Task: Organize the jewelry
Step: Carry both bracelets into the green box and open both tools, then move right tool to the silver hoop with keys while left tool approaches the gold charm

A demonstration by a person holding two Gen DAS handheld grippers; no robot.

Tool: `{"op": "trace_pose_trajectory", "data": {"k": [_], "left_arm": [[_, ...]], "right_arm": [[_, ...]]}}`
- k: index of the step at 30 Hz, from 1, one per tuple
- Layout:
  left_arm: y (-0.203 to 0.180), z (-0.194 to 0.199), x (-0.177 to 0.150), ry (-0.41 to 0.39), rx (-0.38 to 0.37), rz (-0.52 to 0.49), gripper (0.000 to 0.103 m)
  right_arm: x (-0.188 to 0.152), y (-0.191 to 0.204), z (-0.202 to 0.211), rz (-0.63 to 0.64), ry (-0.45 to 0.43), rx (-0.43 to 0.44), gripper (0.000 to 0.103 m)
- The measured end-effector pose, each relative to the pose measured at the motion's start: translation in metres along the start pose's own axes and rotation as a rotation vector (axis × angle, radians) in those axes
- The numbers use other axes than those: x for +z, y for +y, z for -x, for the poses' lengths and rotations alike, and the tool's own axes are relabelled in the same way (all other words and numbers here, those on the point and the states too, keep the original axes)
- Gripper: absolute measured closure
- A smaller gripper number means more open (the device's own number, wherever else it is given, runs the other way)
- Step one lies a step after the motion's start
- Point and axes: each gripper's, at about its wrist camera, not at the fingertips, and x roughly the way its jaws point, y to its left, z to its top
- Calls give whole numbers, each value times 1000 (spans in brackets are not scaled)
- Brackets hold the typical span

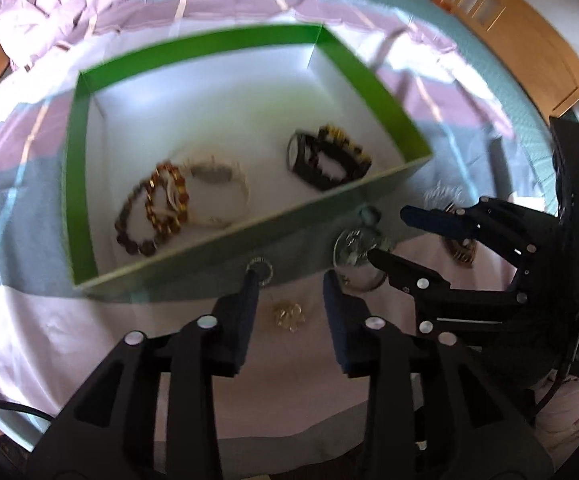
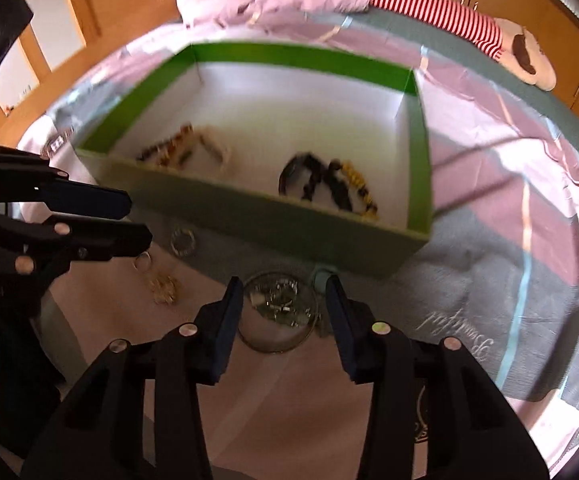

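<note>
Jewelry is what I sort here, and part of it lies on the bed cover just in front of the green box [image 1: 245, 40]. Nearest to my left gripper [image 1: 289, 276] I see a small gold ornament [image 1: 288, 316] between the two fingers, which stand partly apart and hold nothing; a small ring [image 1: 260, 270] lies at the tip of one finger. My right gripper [image 2: 285, 288] is also partly apart and empty, with a silver bangle [image 2: 277, 312] and some shiny small pieces between its fingers. Farther, inside the box, there are brown bead bracelets [image 1: 153, 208] near the front wall and a black watch [image 1: 313, 156] with a dark and yellow bracelet to the right of them. I think the risk is that the soft cover folds under the fingers and the thin ornament slips out. Also the two grippers work close together and may collide, or the right one may catch several pieces together.
</note>
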Motion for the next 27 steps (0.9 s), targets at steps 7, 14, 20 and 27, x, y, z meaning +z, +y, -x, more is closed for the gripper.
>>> {"op": "trace_pose_trajectory", "data": {"k": [7,14,20,27], "left_arm": [[-4,-27,-10,67,39,-7,61],[-7,-51,-19,125,76,-23,55],[-8,-59,-18,132,80,-15,54],[-9,-63,-14,123,92,8,80]], "right_arm": [[-8,0,-19,-6,85,-6,61],[-23,8,-22,36,131,12,46],[-27,16,-25,62,134,1,37],[-31,24,-23,97,104,-10,37]]}}
